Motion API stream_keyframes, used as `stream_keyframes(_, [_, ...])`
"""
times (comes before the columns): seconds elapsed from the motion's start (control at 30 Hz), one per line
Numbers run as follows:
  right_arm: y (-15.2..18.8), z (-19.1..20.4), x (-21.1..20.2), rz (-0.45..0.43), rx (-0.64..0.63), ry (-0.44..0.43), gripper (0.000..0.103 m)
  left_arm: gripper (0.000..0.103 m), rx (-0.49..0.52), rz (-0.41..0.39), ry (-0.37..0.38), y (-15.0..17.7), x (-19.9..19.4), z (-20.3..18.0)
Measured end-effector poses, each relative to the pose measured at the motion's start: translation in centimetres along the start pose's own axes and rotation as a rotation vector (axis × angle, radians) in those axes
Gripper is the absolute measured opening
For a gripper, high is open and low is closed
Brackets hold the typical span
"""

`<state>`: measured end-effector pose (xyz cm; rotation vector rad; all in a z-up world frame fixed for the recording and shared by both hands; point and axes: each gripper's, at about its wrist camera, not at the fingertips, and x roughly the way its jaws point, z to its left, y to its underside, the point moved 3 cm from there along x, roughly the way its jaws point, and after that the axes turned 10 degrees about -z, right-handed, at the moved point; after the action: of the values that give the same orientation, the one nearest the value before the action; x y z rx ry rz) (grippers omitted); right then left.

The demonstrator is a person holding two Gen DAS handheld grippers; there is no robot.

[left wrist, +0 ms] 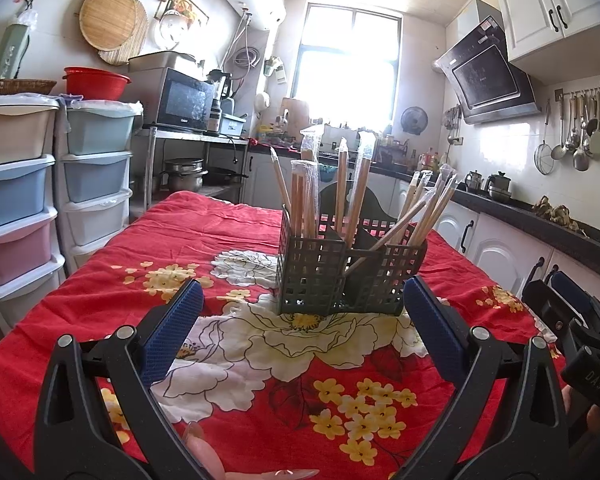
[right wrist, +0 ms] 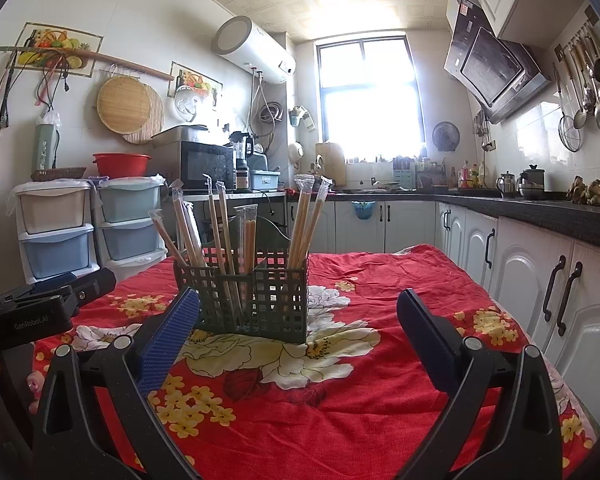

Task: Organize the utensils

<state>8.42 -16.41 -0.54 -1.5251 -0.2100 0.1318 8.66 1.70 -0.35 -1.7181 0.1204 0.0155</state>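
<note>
Caddy (left wrist: 350, 270) of wrapped chopsticks (left wrist: 354, 196) ahead, beyond both grippers' wide-spread, empty fingers (left wrist: 172, 332).

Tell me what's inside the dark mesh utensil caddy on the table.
The caddy holds plastic-wrapped chopsticks standing or leaning in its divided compartments. Their lower ends show only partly through the mesh walls; the caddy's floor is hidden.

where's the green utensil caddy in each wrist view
Left wrist view: the green utensil caddy stands just right of centre on the red floral cloth, ahead of the open left claw.
Right wrist view: the caddy is left of centre, beyond the left pad of the open right claw.
Shared landmark: the bright window behind it.
</note>
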Motion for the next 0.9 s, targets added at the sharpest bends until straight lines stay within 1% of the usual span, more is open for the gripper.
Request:
stream_keyframes(0.23, [0.0,0.0,0.0,0.001,0.000,0.000,0.097,0.092,0.000,0.001,0.003,0.0,-0.1,0.0])
stream_keyframes(0.3, [0.0,0.0,0.0,0.001,-0.001,0.000,0.097,0.092,-0.001,0.002,0.013,0.0,-0.2,0.1])
stream_keyframes(0.53, [0.1,0.1,0.1,0.004,0.000,0.001,0.097,0.092,0.013,0.023,0.026,0.2,0.1,-0.2])
stream_keyframes(0.77, [0.0,-0.6,0.3,0.035,0.025,0.032,0.097,0.092,-0.005,0.086,-0.020,0.7,0.9,0.3])
stream_keyframes(0.9, [-0.6,-2.5,1.2,0.081,0.060,0.076,0.097,0.092,-0.076,0.169,-0.048,-0.2,1.7,2.4])
